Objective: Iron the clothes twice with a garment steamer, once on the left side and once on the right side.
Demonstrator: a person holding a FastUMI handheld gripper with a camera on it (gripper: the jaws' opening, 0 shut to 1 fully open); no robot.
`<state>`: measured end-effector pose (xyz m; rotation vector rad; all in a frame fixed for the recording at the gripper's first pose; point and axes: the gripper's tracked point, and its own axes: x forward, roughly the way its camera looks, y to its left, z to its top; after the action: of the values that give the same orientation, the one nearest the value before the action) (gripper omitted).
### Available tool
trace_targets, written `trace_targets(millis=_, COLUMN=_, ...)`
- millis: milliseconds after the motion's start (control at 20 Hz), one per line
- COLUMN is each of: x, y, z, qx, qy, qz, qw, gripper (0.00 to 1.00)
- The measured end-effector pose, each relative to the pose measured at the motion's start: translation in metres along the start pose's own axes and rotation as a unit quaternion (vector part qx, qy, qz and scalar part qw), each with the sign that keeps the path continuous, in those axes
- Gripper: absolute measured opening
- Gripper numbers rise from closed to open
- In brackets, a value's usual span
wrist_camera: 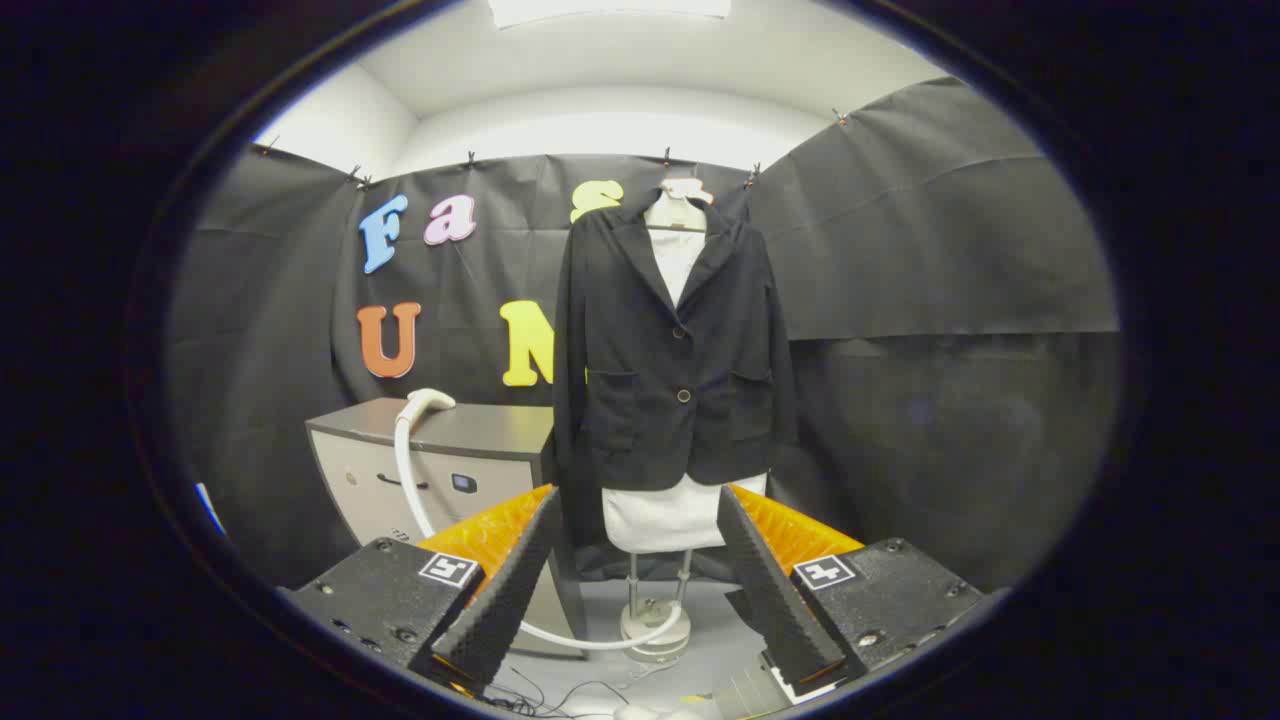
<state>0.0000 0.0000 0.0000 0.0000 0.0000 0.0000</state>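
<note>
A dark blazer (670,360) hangs buttoned on a white mannequin torso (668,515), straight ahead beyond my fingers. The mannequin rests on a metal pole stand (655,620) on the floor. The white steamer head (425,402) lies on top of a grey cabinet to the left of the blazer, and its white hose (405,470) runs down the cabinet front and curls along the floor toward the stand. My gripper (635,500) is open, fingers wide apart, with nothing between them; the mannequin's hem shows through the gap, well beyond the tips.
The grey cabinet (440,470) stands left of the mannequin against the black cloth wall. Thin cables (560,695) lie on the floor just below my fingers. Black cloth closes the booth on the right and the left.
</note>
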Motion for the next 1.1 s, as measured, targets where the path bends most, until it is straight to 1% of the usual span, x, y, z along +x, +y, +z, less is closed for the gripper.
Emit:
trace_targets(millis=350, x=-0.0030, y=-0.0008, z=0.0022, qx=0.004, qy=0.000, qz=-0.005, qw=1.000, gripper=1.00)
trace_targets(millis=800, x=-0.0024, y=-0.0008, z=0.0015, qx=-0.005, qy=0.008, qz=0.002, qw=1.000, gripper=1.00)
trace_targets(millis=1100, x=-0.0017, y=-0.0017, z=0.0042, qx=0.005, qy=0.004, qz=0.004, qw=1.000, gripper=1.00)
